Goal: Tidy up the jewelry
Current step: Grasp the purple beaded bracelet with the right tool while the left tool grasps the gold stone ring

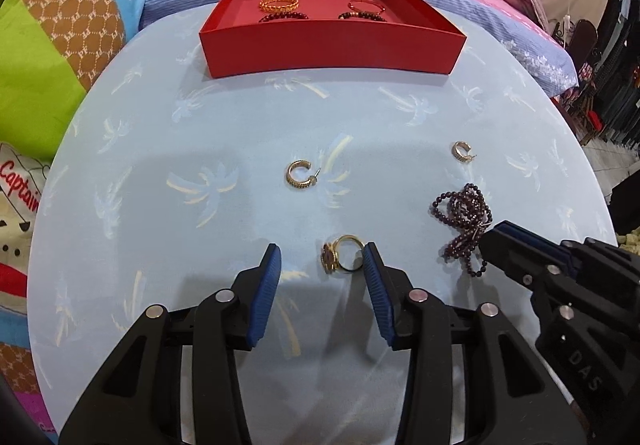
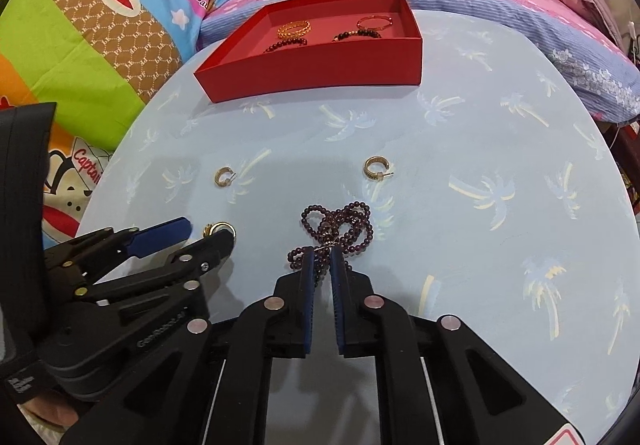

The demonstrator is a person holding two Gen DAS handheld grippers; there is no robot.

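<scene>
Pinching the bead strand [image 2: 334, 233], right tool [image 2: 322, 257]; left tool [image 1: 322, 257] released around ring [image 1: 340, 253].

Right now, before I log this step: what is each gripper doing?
Left gripper: open, jaws either side of the gold ring.
Right gripper: shut on the dark purple bead strand.

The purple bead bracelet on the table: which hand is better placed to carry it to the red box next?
The right. The right gripper has its fingers closed on the purple bead bracelet. The left gripper is open around the gold ring, so it is busy there.
</scene>
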